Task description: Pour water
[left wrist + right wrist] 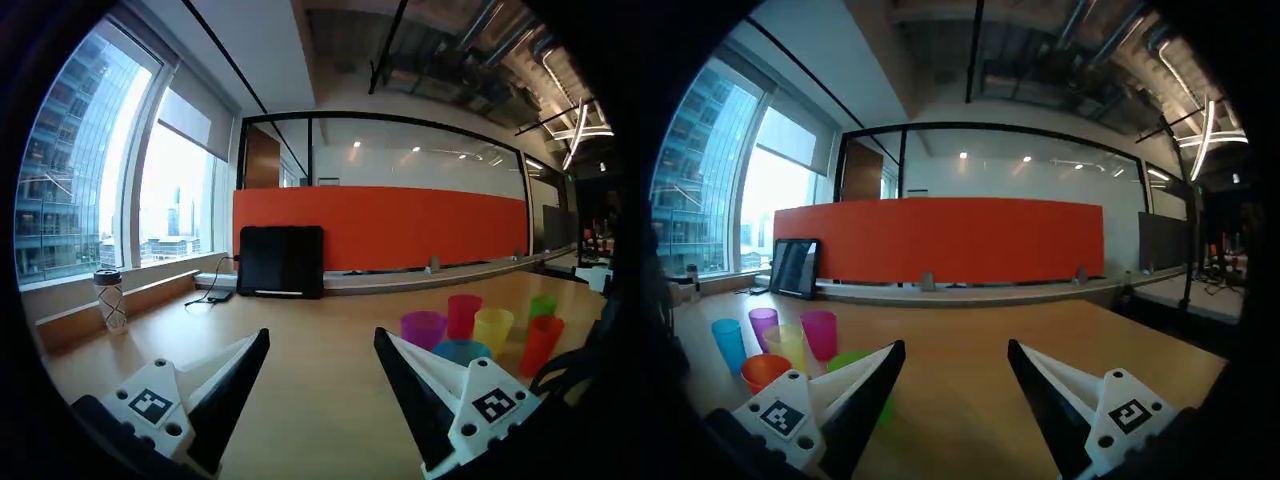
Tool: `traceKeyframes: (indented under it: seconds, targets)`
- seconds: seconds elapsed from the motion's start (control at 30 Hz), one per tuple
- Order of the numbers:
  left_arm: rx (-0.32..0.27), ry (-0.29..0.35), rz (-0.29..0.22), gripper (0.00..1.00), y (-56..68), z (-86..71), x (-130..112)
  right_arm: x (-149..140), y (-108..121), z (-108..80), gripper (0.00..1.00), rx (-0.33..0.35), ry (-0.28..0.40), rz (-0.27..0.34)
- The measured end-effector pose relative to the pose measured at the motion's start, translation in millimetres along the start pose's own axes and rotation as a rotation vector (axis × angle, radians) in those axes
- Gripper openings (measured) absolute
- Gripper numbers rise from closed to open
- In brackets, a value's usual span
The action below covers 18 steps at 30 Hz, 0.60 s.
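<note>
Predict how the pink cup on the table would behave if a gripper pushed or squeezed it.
The pink cup looks like thin translucent plastic: probably light, and may flex when squeezed. Upright and tapering to a narrower base, it may tip if pushed near the rim. The yellow cup beside it would likely get bumped.

A black tablet [281,262] stands upright before the orange partition [384,228], near the large window [172,204].
</note>
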<state>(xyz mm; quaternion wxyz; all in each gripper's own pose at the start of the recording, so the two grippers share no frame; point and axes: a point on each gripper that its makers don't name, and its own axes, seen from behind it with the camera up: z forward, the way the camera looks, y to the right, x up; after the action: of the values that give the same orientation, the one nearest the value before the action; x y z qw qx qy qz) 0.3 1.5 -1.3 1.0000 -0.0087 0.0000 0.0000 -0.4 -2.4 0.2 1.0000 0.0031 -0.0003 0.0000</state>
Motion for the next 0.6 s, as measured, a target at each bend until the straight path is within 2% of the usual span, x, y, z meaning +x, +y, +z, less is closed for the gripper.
traceKeyframes:
  seconds: [0.6]
  targets:
    - [0.0,0.0,0.0,0.97,0.5,0.7,0.2,1.2,0.0,0.7,0.99,0.0,0.0,-0.001]
